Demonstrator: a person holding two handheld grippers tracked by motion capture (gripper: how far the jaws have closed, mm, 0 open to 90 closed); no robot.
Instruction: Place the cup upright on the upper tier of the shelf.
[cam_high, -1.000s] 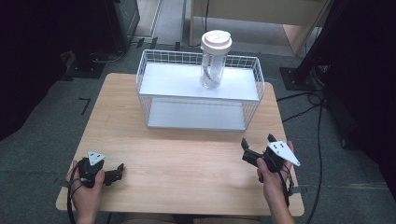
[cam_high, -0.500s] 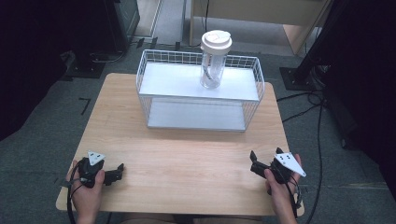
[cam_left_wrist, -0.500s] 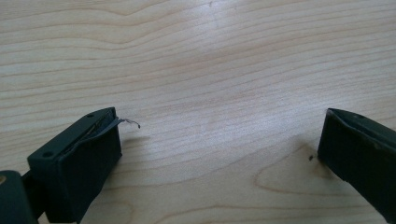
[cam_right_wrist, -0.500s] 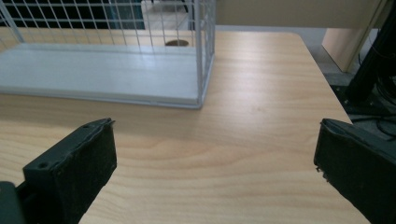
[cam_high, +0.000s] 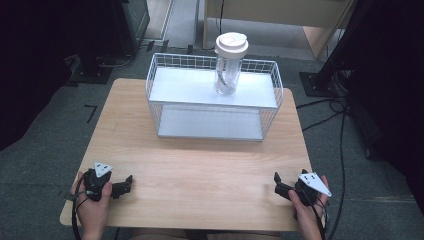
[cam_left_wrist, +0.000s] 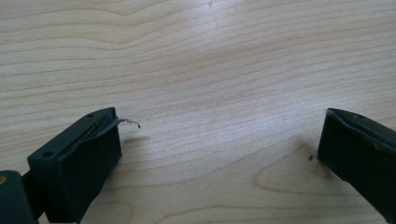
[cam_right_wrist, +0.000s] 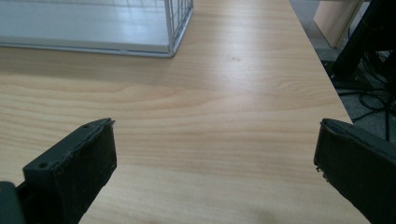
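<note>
1. Near the desk's (cam_high: 200, 165) front left corner, the left gripper (cam_high: 125, 186) rests low over the bare wood, its jaws spread wide with nothing between them; the left gripper view shows wood grain alone in the gap.
2. Close to the front right corner, the right gripper (cam_high: 278, 184) sits in the person's hand, jaws likewise wide apart and empty, pointing up the desk toward the wire rack (cam_high: 212, 131).
3. That wire rack stands along the desk's far edge, a two-level white basket shelf; its front right corner shows in the right gripper view (cam_right_wrist: 172, 46).
4. On the rack's top shelf, right of the middle, stands the bottle (cam_high: 230, 65), upright, clear-walled with a broad white lid, well apart from both grippers.
5. Judged from this, both grippers are at rest and no grasp is in hand; the work sits either at its very start or at its close, and the pictures do not settle which.
6. If the bottle is to be fetched, the next move calls for a long reach over the rack's front rim, jaws kept wide to span the body below the lid, closing squarely so the tall bottle does not tip.
</note>
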